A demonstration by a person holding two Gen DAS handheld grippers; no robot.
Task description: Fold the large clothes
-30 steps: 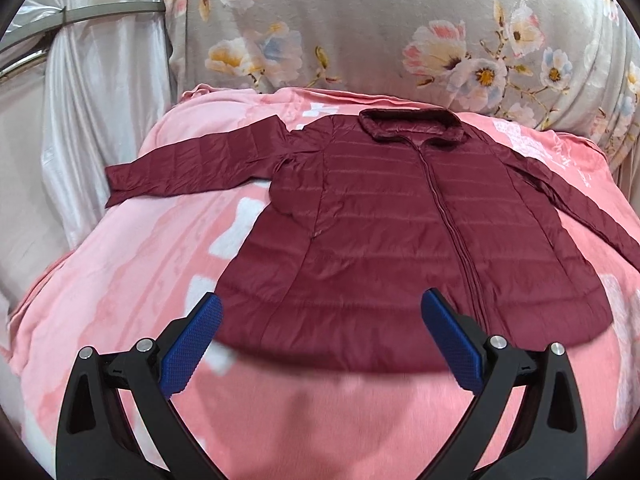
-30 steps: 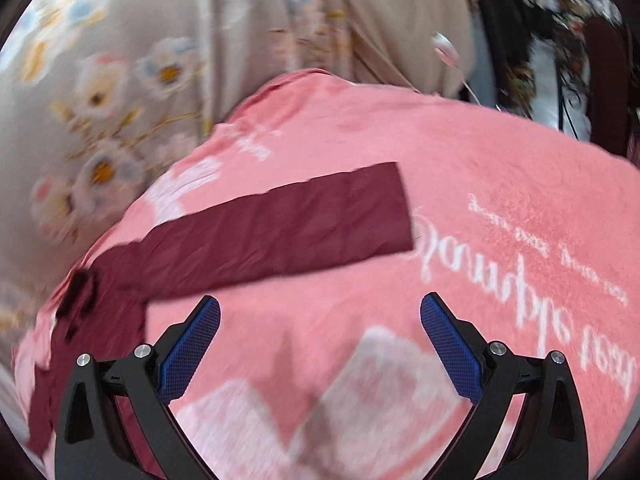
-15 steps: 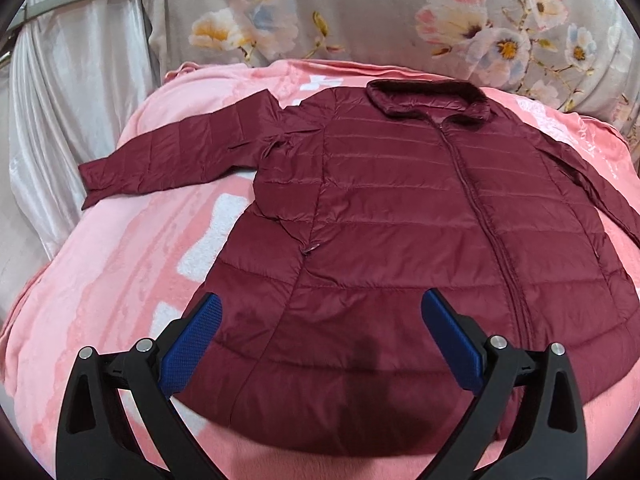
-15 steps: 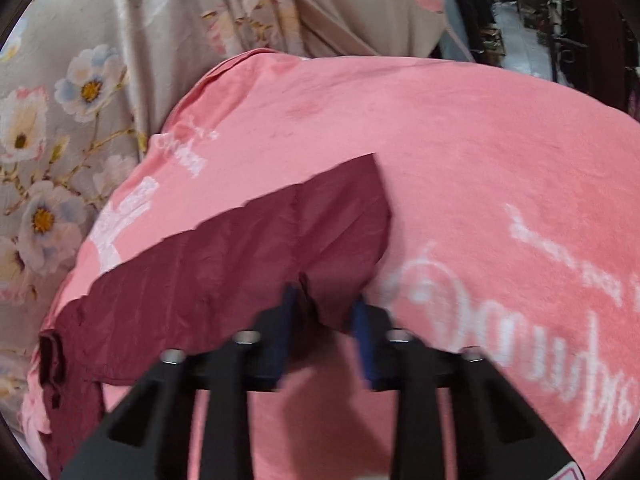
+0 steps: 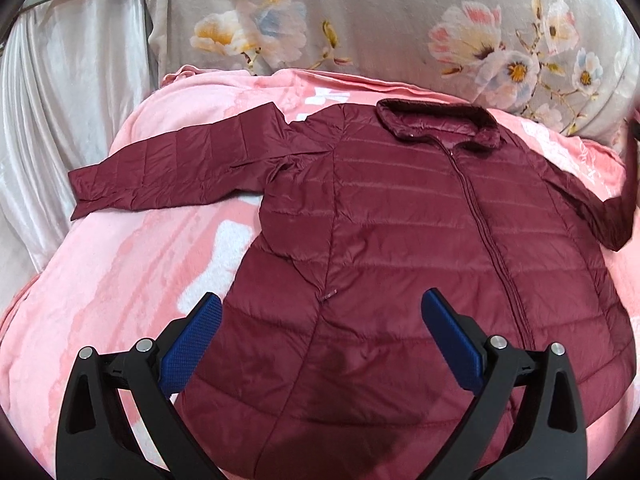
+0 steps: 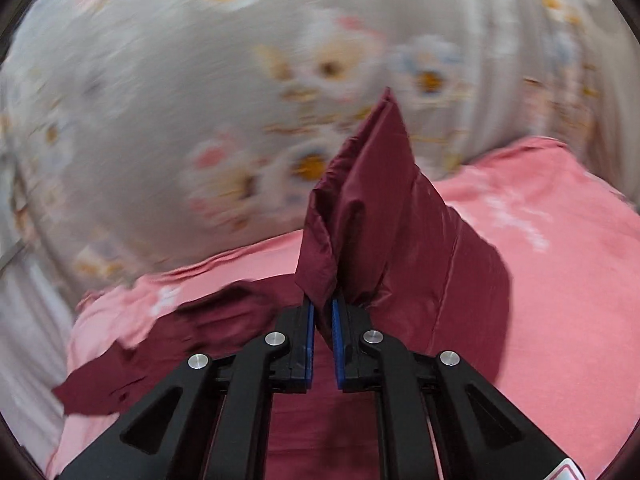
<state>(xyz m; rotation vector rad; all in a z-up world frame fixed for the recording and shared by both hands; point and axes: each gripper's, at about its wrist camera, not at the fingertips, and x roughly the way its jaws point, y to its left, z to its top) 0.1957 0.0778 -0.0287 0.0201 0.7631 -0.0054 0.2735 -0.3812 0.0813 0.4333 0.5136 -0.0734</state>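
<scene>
- A maroon quilted jacket (image 5: 400, 248) lay front-up on a pink blanket (image 5: 120, 280), its zip closed and its collar (image 5: 436, 124) nearest a floral cloth (image 5: 400, 20) that hung behind the bed
- In the left wrist view one sleeve (image 5: 176, 168) stretched flat to the left across the blanket, its cuff near a pale satin curtain (image 5: 60, 100)
- The other sleeve, at the right edge of that view, rose off the blanket and bent upward, its end cut off by the frame
- The left gripper (image 5: 320, 340) hovered above the lower part of the jacket with its blue pads (image 5: 192, 344) spread wide; nothing lay between them and neither pad touched the cloth
- The right gripper (image 6: 322, 320) had its jaws closing, all but together, with the cuff of the raised sleeve (image 6: 372, 216) pinched between the blue pads (image 6: 308, 340)
- From the pinch the sleeve end stood up in a creased peak in front of the floral cloth (image 6: 160, 100), while the rest of the sleeve draped down to the right over the pink blanket (image 6: 560, 280)
- Below and left of the right gripper, more of the jacket (image 6: 168, 352) lay rumpled on the blanket
- The backdrop in the right wrist view was smeared with motion blur, so its flowers showed only as soft patches
</scene>
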